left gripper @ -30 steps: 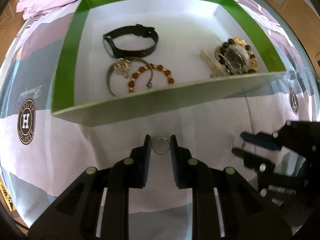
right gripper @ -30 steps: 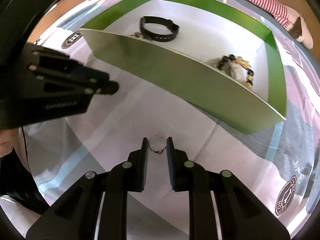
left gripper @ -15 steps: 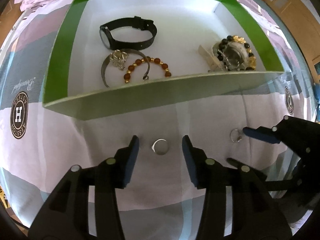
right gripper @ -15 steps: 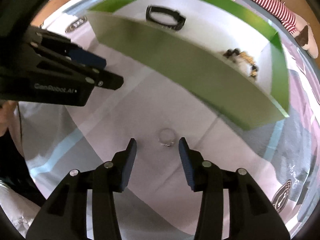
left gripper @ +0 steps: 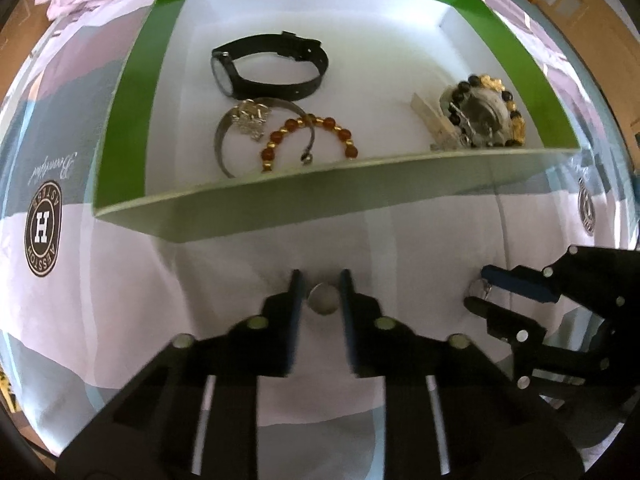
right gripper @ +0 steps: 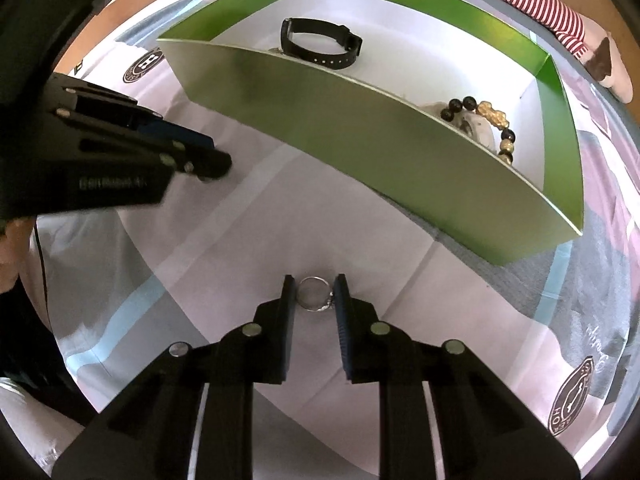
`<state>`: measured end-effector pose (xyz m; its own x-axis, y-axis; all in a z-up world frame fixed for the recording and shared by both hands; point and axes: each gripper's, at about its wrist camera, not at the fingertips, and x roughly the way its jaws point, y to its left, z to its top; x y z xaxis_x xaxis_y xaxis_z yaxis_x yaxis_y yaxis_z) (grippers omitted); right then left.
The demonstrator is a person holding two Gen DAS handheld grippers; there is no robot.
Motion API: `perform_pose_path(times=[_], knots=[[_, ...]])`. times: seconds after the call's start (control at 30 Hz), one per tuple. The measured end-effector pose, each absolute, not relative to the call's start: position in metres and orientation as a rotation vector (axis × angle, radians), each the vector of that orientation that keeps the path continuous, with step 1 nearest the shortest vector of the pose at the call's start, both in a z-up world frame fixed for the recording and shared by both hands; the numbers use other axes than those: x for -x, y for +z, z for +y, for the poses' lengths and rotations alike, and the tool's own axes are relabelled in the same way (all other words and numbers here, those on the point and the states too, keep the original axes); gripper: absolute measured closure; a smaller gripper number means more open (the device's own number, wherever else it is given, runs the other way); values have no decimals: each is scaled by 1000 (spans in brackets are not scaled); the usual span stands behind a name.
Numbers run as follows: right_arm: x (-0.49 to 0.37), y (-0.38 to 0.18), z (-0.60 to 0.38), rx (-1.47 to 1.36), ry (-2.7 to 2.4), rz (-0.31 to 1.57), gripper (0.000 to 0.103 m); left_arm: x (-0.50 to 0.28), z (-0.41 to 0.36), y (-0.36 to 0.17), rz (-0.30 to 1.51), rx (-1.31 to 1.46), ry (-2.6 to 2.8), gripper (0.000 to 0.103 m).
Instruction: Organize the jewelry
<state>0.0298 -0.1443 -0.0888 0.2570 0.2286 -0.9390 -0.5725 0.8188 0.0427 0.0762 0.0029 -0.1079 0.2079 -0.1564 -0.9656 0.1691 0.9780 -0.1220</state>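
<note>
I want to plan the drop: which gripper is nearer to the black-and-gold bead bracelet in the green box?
Right. The right gripper sits in front of the box's right end, where the bead bracelet lies. The left gripper is before the box's middle, farther left.

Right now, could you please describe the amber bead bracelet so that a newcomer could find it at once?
Look in the green-walled box on the bedspread. On its white floor, at the left near the front wall, just below the black watch, lies the amber bead bracelet. It overlaps a plain silver bangle, but only it has orange and gold beads in an open arc.
</note>
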Motion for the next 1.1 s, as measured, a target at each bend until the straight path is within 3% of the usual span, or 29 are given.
perform_pose_path(times=[0.13,0.2,0.27,0.37,0.5,0.57,0.63,0.93,1.1], knots=[[-30,-88,-147,341,559,1196,83,-74,0,-104,1335,-28,-243,87],[-29,-89,-149,343,557,1199,83,-75,-7,-104,1334,-53,-250,83],[-29,-88,-147,341,557,1201,83,-75,-13,-105,1336,-84,-244,70],[-30,-89,-146,342,559,1204,83,-73,-17,-109,1347,-109,-234,66],[-30,-90,-144,348,559,1203,83,-71,-20,-114,1354,-135,-223,67],[-29,-89,-143,350,558,1203,83,-73,-25,-116,1341,-158,-214,79],[-29,-89,-143,350,559,1202,83,-74,-26,-115,1338,-147,-218,84],[-32,-64,-159,264,565,1153,83,-66,-12,-70,1230,-72,-227,84],[-30,-11,-176,176,551,1020,83,-59,1,-25,1131,-26,-239,84]])
